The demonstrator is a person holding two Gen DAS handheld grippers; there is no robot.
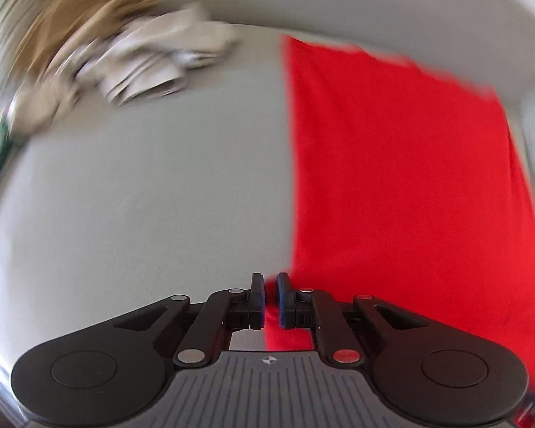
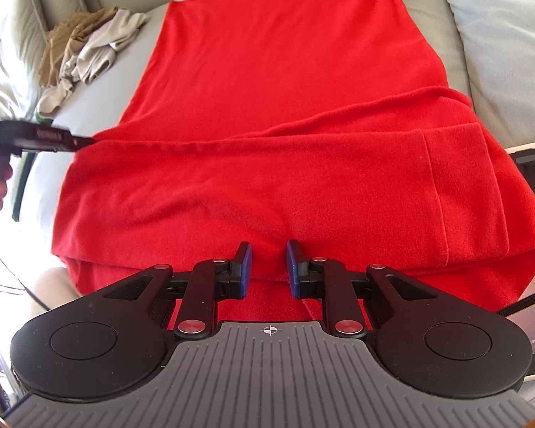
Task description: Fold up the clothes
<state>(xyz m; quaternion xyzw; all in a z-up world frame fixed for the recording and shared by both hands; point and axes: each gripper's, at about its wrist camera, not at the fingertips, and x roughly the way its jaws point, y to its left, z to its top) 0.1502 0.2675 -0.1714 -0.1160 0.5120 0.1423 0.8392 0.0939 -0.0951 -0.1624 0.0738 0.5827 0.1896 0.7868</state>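
On the sofa cushion, red garment lengthwise away; left fingers pinching its edge, right fingers parted.

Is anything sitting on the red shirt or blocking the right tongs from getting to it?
Nothing visible blocks them. The right tongs hang directly over the folded near part of the red shirt, with only red cloth beneath. The beige clothes pile lies off to the left, clear of the shirt.

No legible text. Left gripper, at the left edge of the red garment, carries a side label too blurred to read.
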